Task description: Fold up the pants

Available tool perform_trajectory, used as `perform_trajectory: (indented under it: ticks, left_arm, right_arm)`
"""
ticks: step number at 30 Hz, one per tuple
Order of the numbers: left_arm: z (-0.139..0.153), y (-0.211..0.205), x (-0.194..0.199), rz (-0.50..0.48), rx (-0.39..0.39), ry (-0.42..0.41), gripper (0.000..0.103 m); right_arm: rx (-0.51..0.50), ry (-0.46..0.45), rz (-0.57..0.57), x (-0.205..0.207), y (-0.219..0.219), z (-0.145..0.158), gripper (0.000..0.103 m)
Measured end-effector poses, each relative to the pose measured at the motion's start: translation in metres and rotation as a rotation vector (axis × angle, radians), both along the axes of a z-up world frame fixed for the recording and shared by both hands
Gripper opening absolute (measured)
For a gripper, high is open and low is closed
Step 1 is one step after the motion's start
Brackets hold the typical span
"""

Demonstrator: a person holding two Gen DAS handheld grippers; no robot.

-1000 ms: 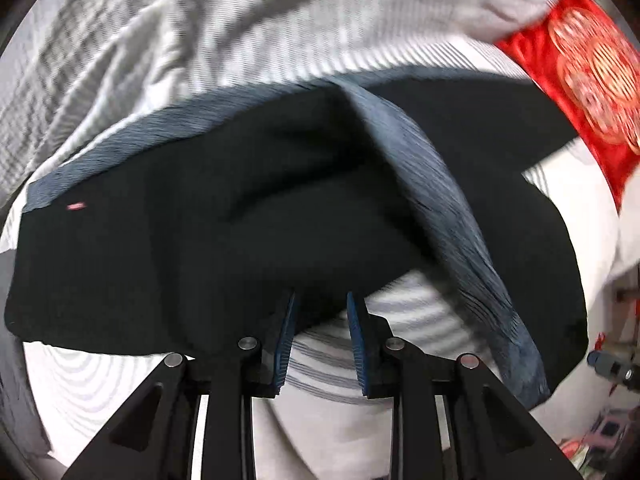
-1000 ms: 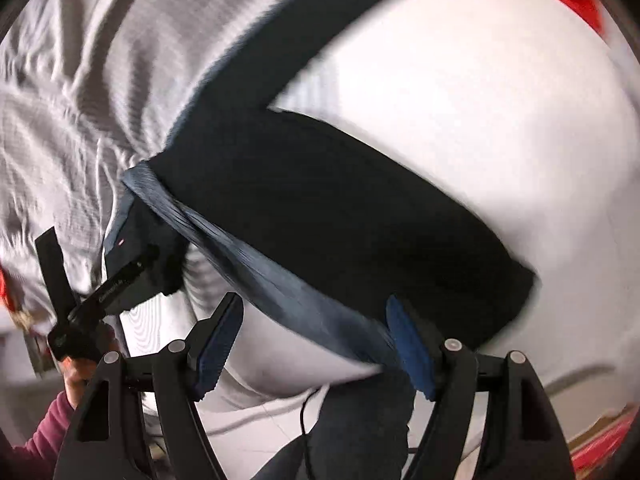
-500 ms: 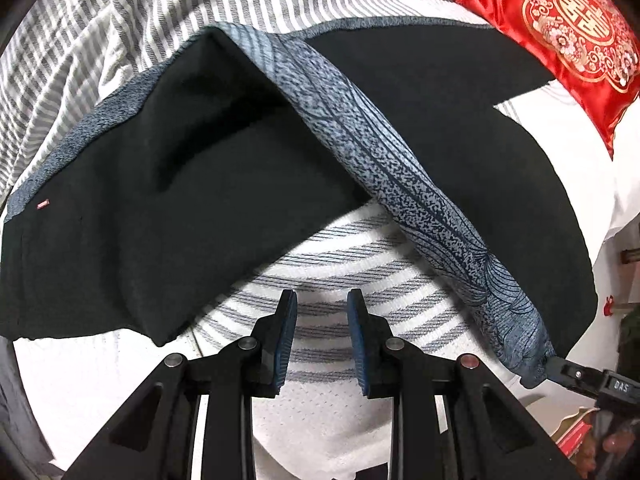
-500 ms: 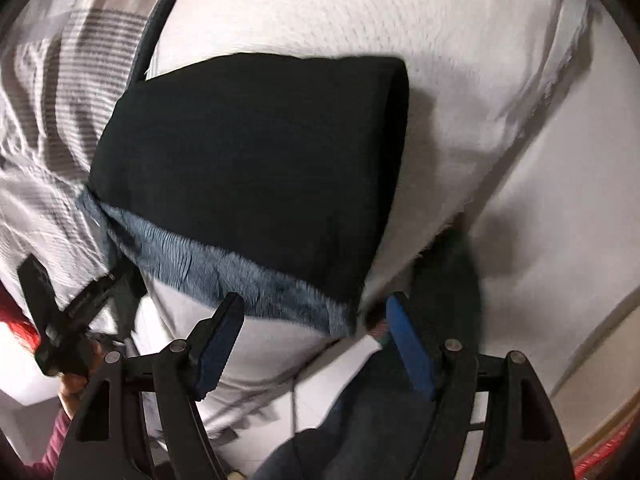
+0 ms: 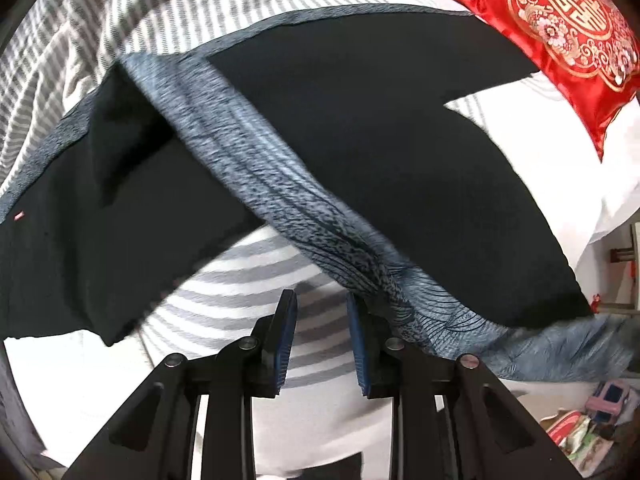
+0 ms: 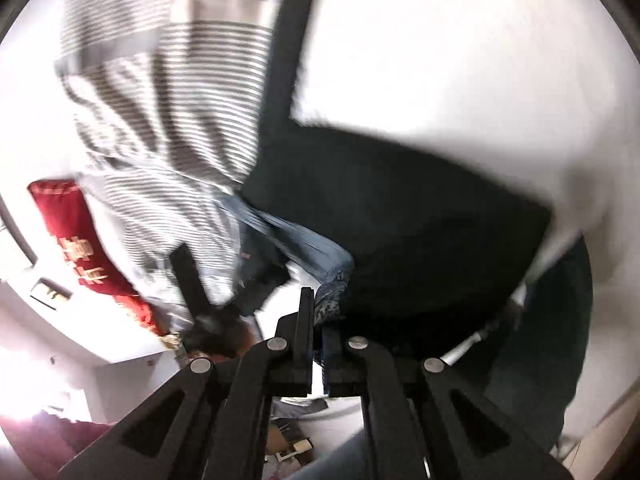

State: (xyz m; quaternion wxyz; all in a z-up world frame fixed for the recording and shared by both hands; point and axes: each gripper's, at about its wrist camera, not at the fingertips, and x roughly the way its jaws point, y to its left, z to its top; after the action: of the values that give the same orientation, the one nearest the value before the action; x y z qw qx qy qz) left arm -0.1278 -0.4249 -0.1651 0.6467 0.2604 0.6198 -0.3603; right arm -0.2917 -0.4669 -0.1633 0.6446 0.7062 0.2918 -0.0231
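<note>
Black pants [image 5: 380, 128] with a grey-blue patterned side band [image 5: 280, 196] lie spread on a striped bed sheet [image 5: 248, 276]. My left gripper [image 5: 320, 312] is open and empty, its fingers just short of the band and above bare sheet. In the blurred right wrist view my right gripper [image 6: 316, 316] is shut on the band's end [image 6: 330, 298] at the edge of the black pants [image 6: 400, 216]. The left gripper's body [image 6: 192, 280] shows there at the left.
A red embroidered cushion [image 5: 568, 32] lies at the far right of the bed, also in the right wrist view [image 6: 76, 240]. A striped quilt [image 5: 120, 32] lies behind the pants. The bed edge and floor clutter [image 5: 592, 420] are at the lower right.
My right gripper was wide open and has closed on the band's end at the pants' edge. The left gripper has stayed slightly open and shifted toward the band.
</note>
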Motion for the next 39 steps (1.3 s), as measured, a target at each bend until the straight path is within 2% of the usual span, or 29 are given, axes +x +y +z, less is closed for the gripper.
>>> perform_trajectory:
  ticks: [5,8,12,16,23,26,28,29,32,34,35,36,37,38,39]
  left_arm:
    - [0.016,-0.048,-0.002,0.054,-0.038,0.019,0.028]
    - [0.024,-0.078,0.012,0.085,-0.074,0.006,0.028]
    - [0.026,-0.099,0.046,0.124,-0.105,-0.031,0.028]
    - [0.033,-0.121,0.071,0.185,-0.121,-0.056,0.028]
    - [0.041,-0.130,0.112,0.259,-0.116,-0.139,0.028]
    - [0.042,-0.129,0.123,0.284,-0.100,-0.171,0.028]
    - [0.035,-0.130,0.126,0.283,-0.067,-0.181,0.028]
    - [0.031,-0.130,0.125,0.274,-0.050,-0.183,0.028]
    - [0.016,-0.139,0.118,0.239,0.004,-0.189,0.028]
    - [0.015,-0.141,0.113,0.230,0.009,-0.195,0.028]
    - [0.014,-0.139,0.110,0.232,0.006,-0.193,0.028]
    - [0.013,-0.141,0.108,0.234,0.007,-0.188,0.028]
    - [0.011,-0.143,0.106,0.232,0.010,-0.183,0.028]
    - [0.012,-0.142,0.102,0.223,0.018,-0.182,0.028]
    - [0.010,-0.145,0.100,0.215,0.024,-0.184,0.028]
  right_arm:
    - [-0.005,-0.082,-0.035,0.016,-0.062,0.032,0.003]
    - [-0.016,-0.112,-0.036,0.035,-0.104,0.046,0.003]
    - [-0.081,-0.109,0.019,0.076,-0.161,0.063,0.003]
    - [-0.110,-0.090,0.065,0.113,-0.210,0.062,0.003]
    - [-0.163,0.001,0.106,0.176,-0.289,0.037,0.003]
    - [-0.210,0.061,0.163,0.203,-0.303,0.024,0.003]
    - [-0.262,0.125,0.211,0.222,-0.305,0.013,0.003]
    - [-0.289,0.162,0.230,0.230,-0.306,0.008,0.007]
    - [-0.348,0.319,0.278,0.247,-0.312,-0.011,0.008]
    - [-0.342,0.361,0.294,0.248,-0.315,-0.014,0.014]
    - [-0.356,0.362,0.298,0.247,-0.317,-0.010,0.032]
    - [-0.398,0.371,0.298,0.246,-0.321,-0.003,0.071]
    - [-0.436,0.382,0.292,0.243,-0.326,0.004,0.087]
    - [-0.463,0.377,0.263,0.237,-0.333,0.014,0.090]
    - [-0.445,0.351,0.242,0.232,-0.339,0.019,0.090]
